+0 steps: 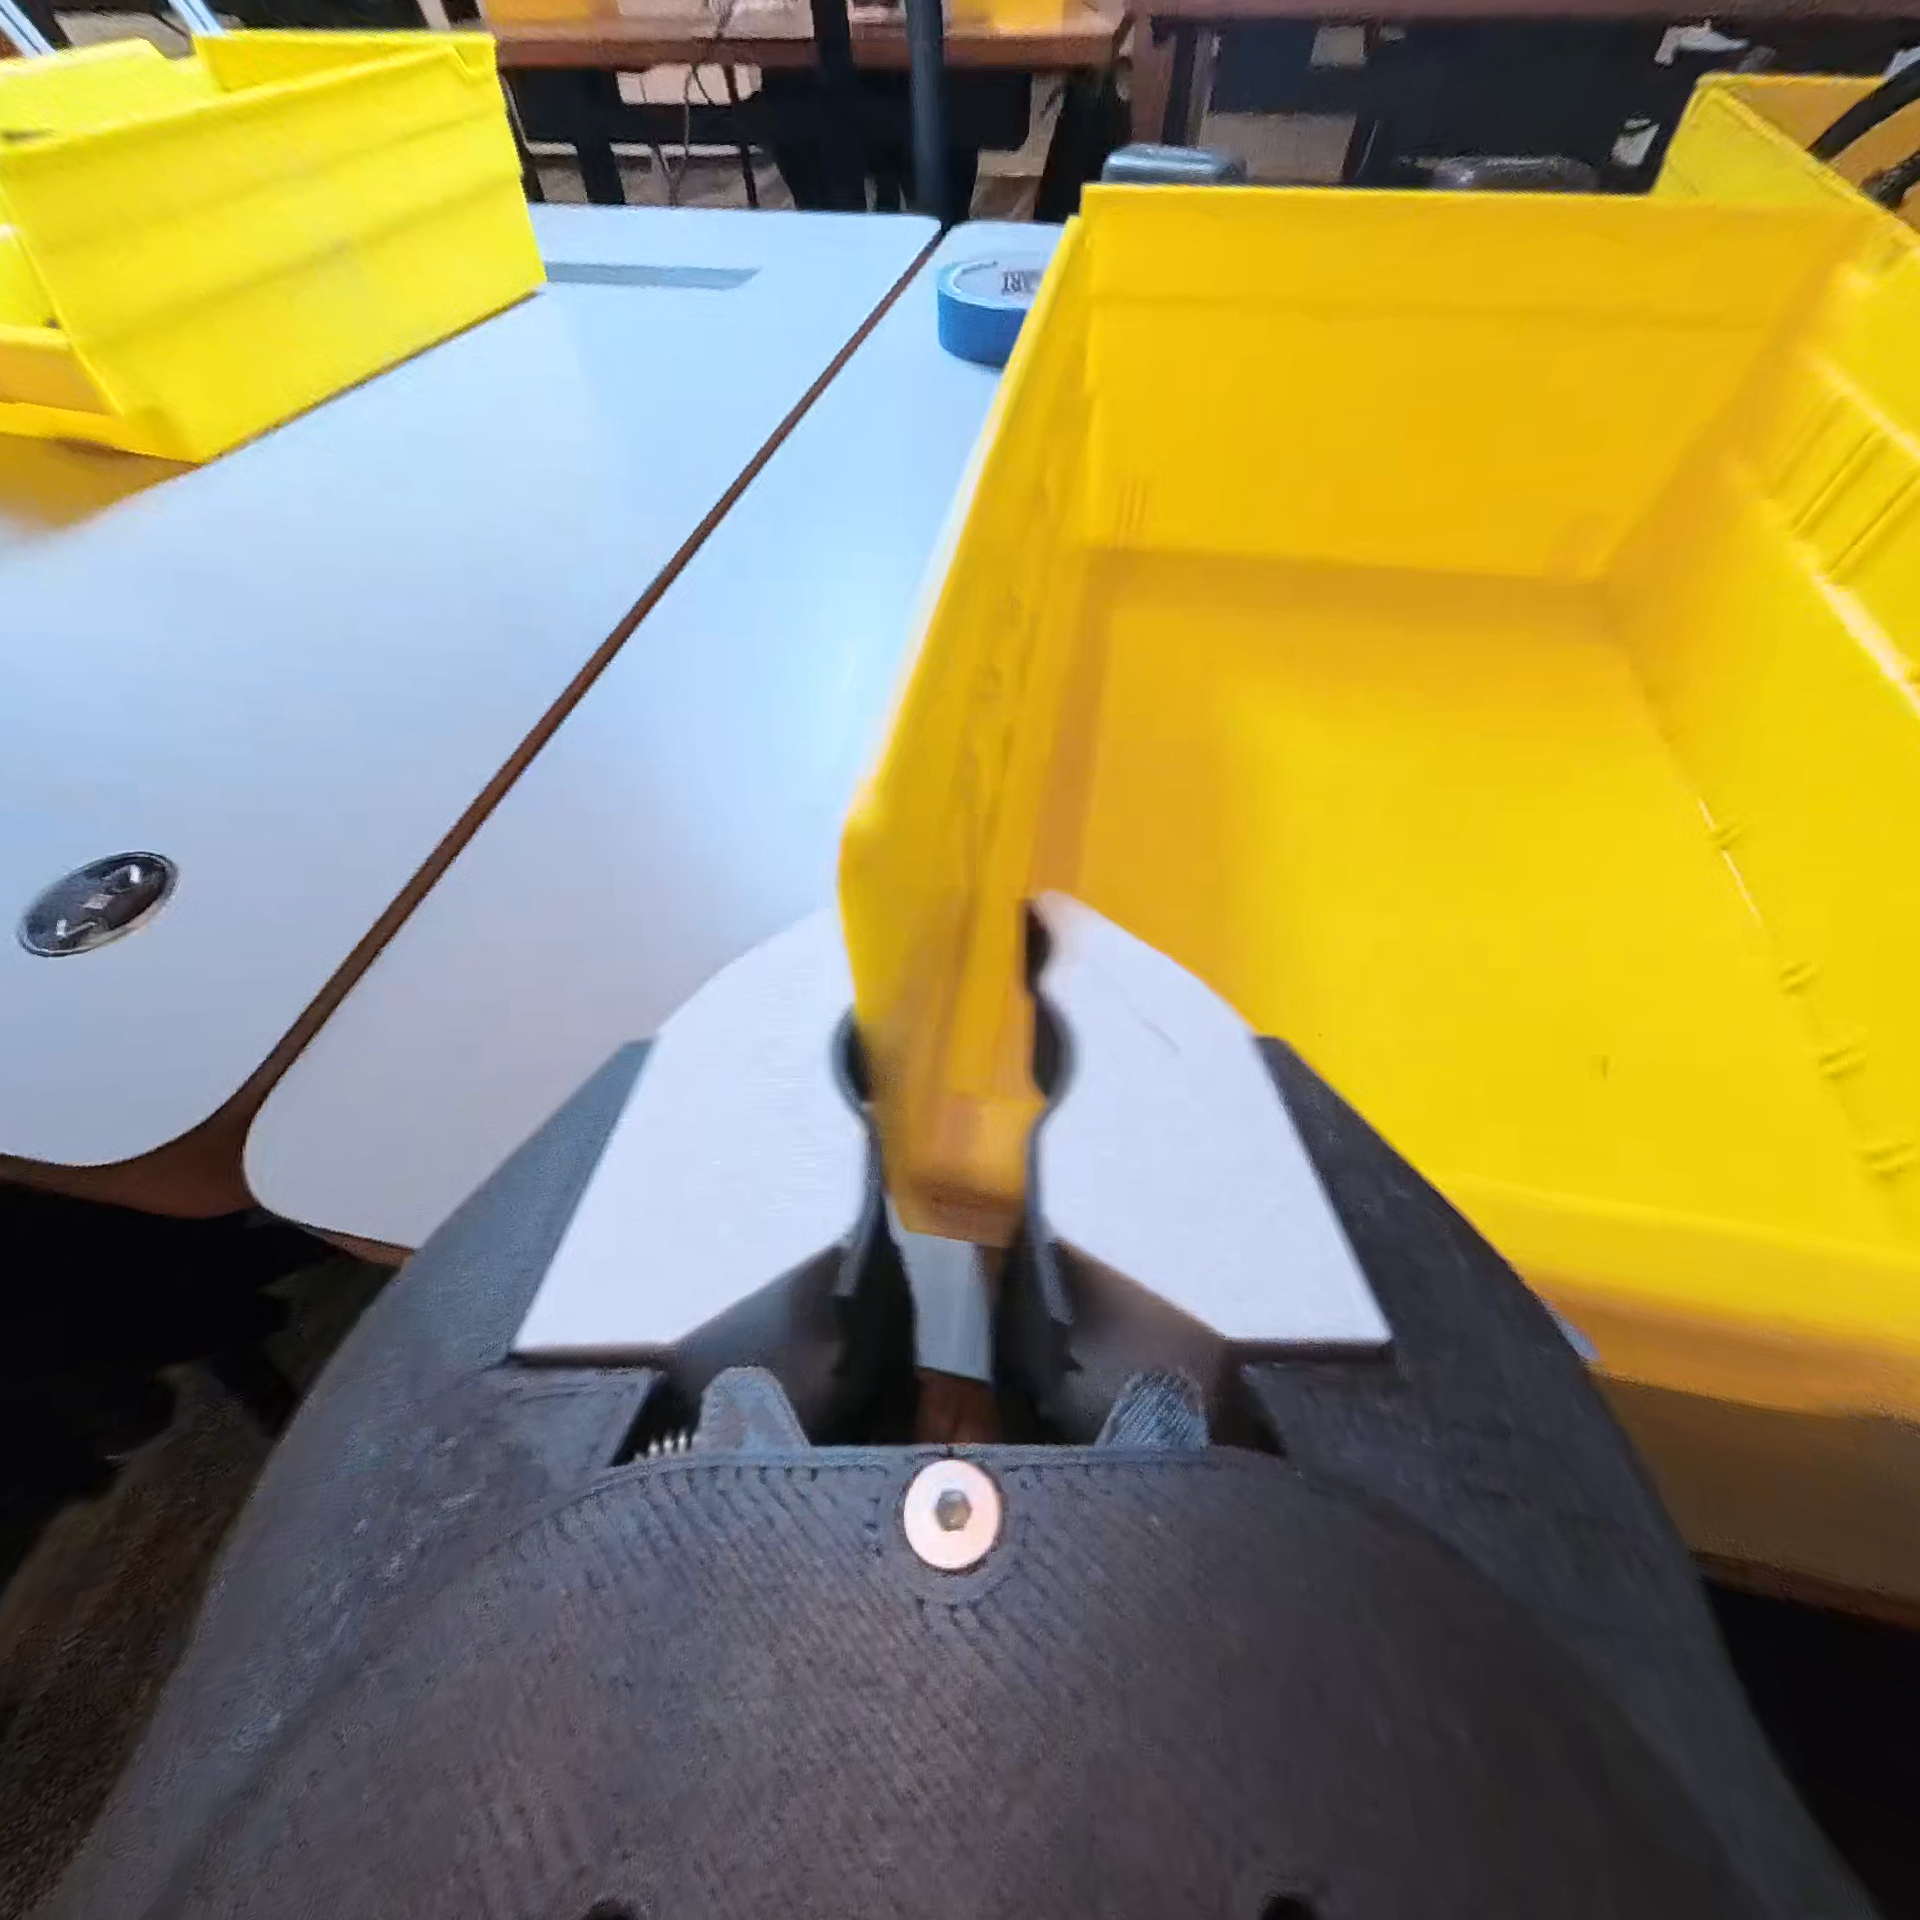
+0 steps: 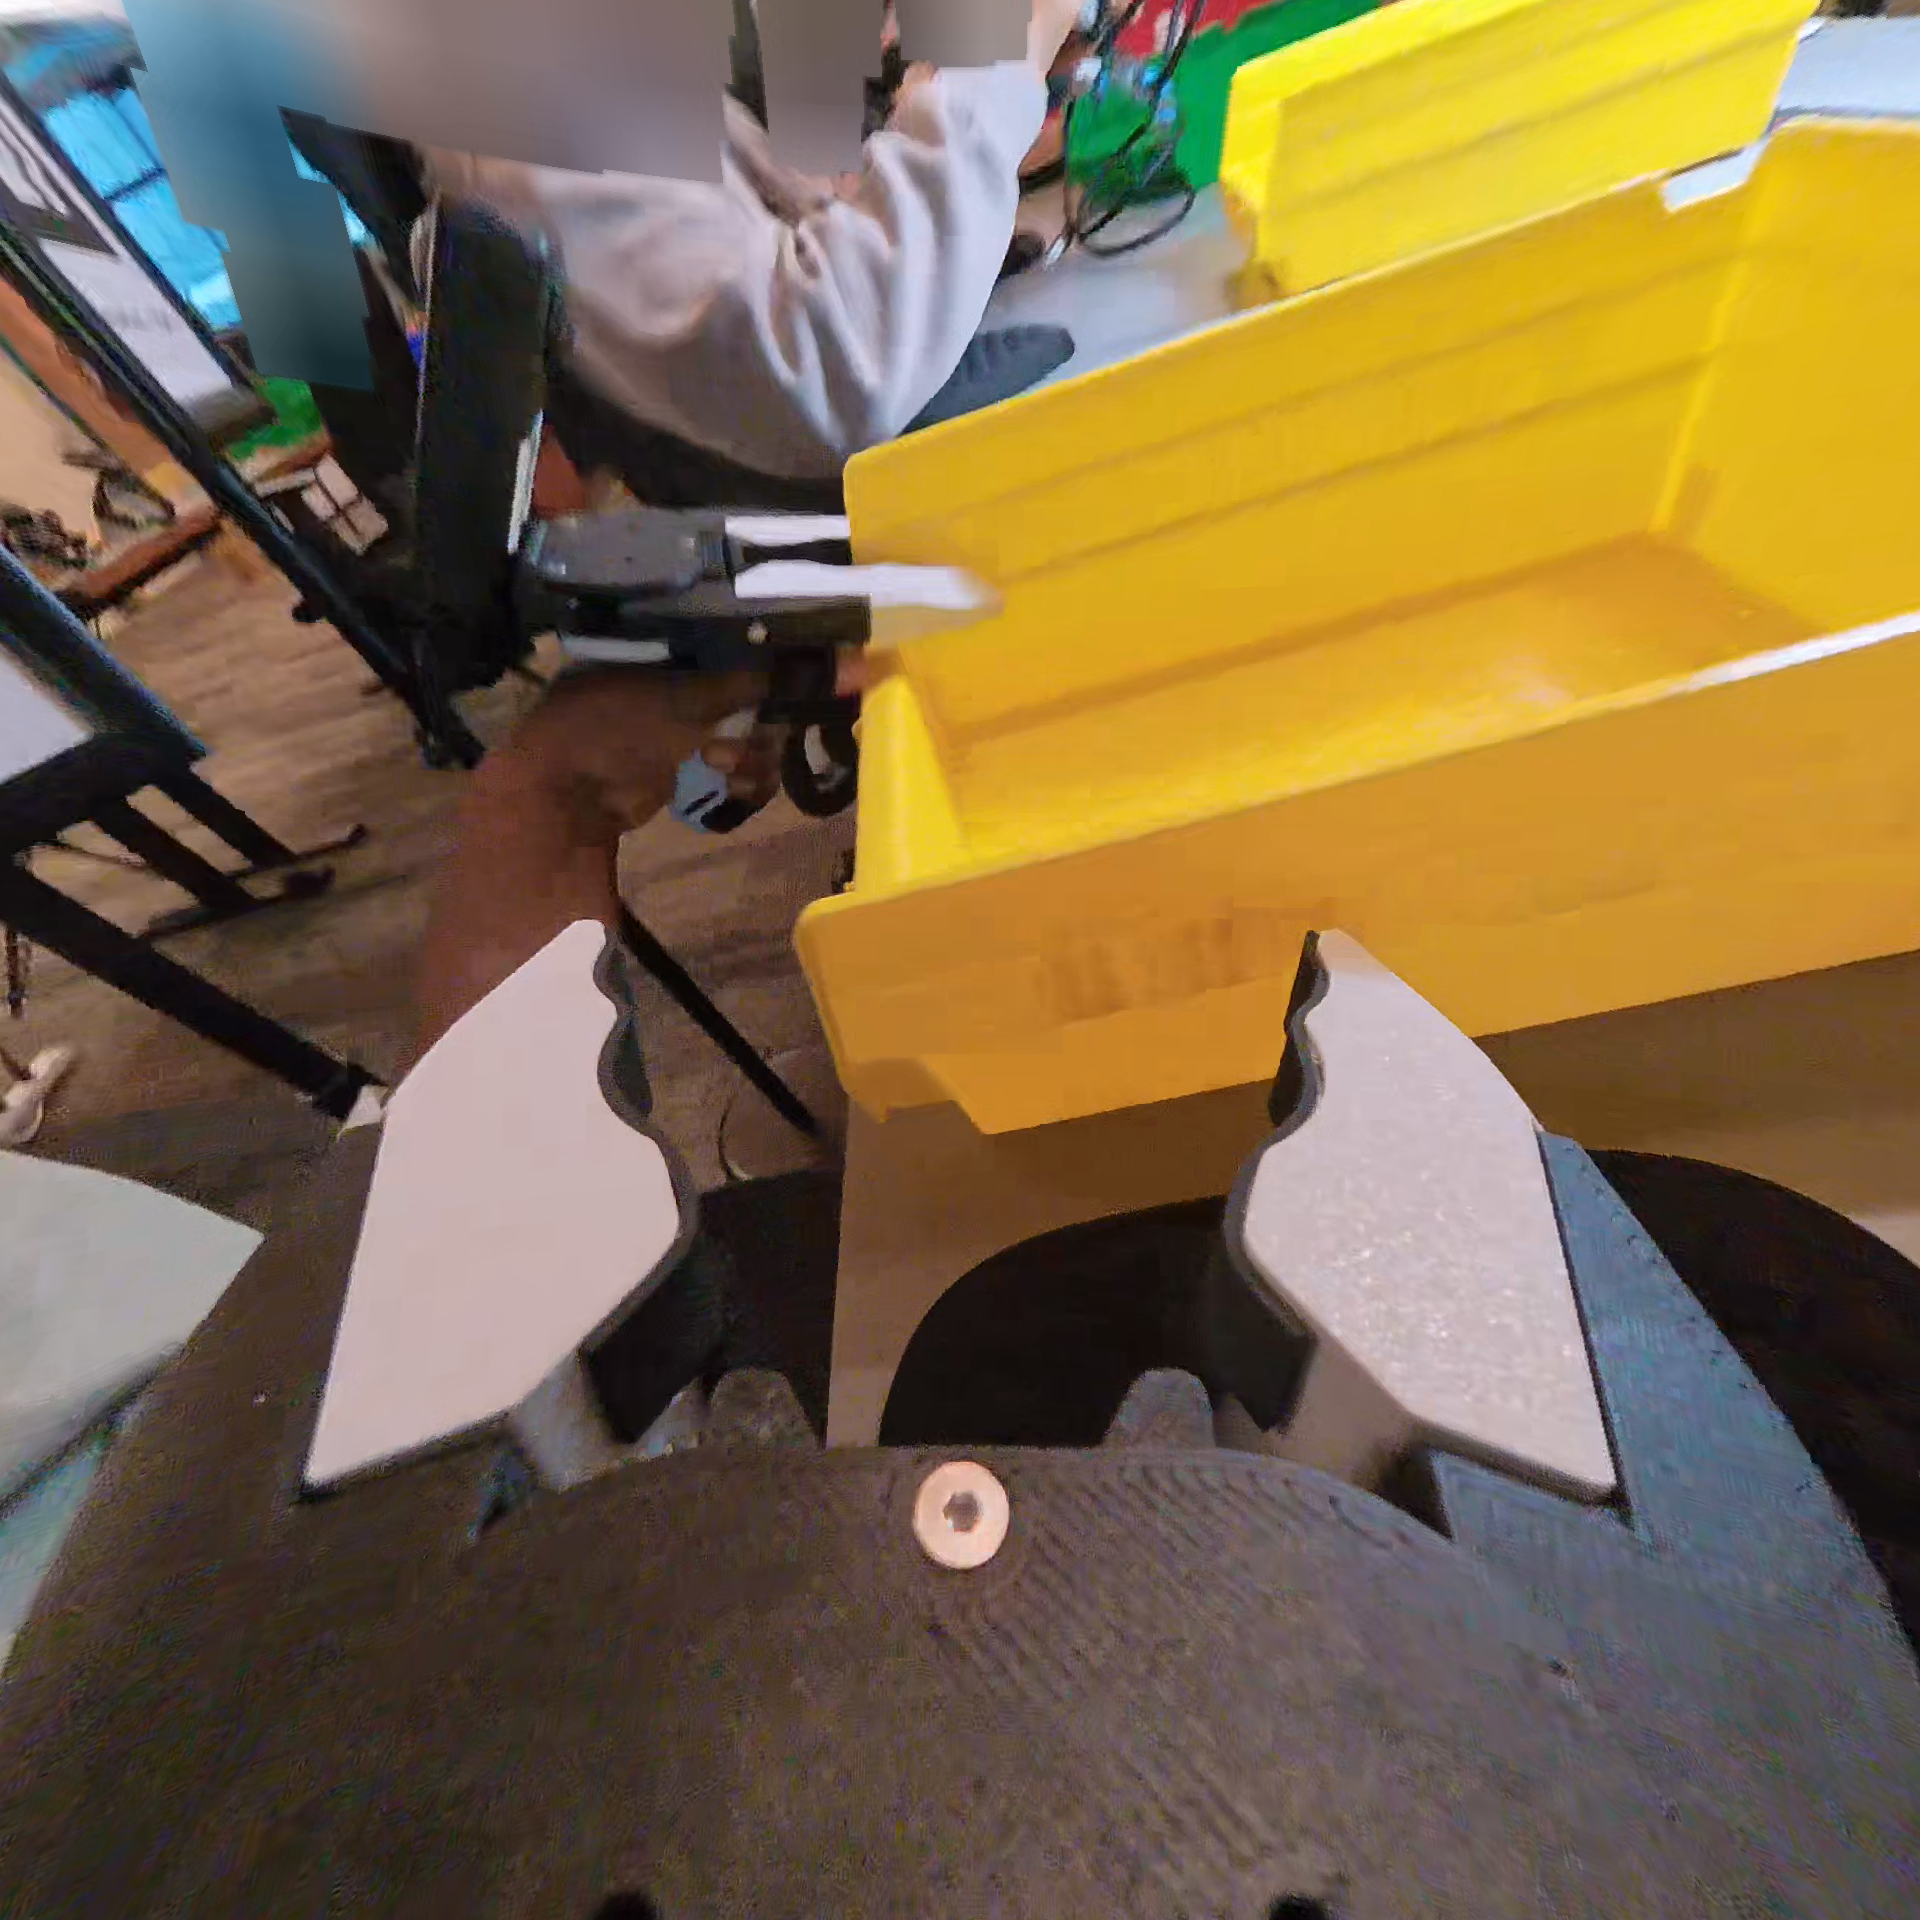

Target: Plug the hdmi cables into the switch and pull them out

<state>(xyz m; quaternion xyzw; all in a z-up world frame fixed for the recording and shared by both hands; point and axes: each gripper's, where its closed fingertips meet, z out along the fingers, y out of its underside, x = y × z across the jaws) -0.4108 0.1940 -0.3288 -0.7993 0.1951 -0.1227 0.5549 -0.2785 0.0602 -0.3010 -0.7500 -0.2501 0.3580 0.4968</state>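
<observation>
Missing from both views: HDMI cables & switch. Left tool (image 1: 940,1049) is clamped on the near corner wall of an empty yellow bin (image 1: 1455,831) at the counter (image 1: 623,748) edge; right tool (image 2: 956,1039) gapes wide, holding nothing, just beside the bin's front. Likely setup stage; next, locate cables w/ switch.

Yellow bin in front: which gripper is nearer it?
Left. The left gripper is clamped on the yellow bin side wall; the right gripper is open just short of its outer side.
</observation>
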